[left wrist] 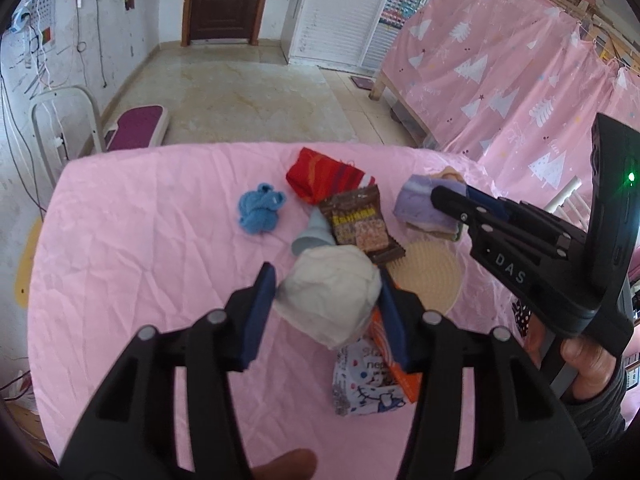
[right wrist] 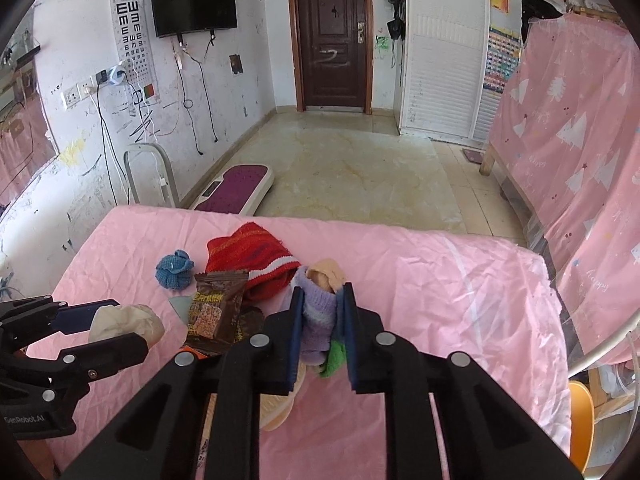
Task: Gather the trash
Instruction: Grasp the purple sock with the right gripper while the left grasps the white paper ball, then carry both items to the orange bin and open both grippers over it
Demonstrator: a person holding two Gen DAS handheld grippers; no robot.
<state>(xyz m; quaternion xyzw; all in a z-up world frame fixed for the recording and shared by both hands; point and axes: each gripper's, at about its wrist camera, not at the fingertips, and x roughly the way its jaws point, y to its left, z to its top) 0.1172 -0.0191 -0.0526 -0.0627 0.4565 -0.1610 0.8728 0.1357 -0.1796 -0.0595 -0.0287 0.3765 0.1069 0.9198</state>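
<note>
White paper wad (left wrist: 328, 292) pinched in our left gripper (left wrist: 326, 304); right gripper (right wrist: 322, 332) clamps purple sock bundle (right wrist: 318, 312), lower part hidden.

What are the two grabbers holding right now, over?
Left gripper shut on white paper wad. Right gripper shut on purple sock bundle. Brown snack wrapper lies on pink sheet, unblocked.

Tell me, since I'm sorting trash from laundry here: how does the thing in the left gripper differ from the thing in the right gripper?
The left gripper holds a crumpled white paper wad, plain and rounded; the right gripper holds a purple sock bundle, fuzzy, with tan and green fabric showing. The wad bulges wide between its fingers; the sock bundle is squeezed narrow. Both are pinched over the pink tablecloth.
</note>
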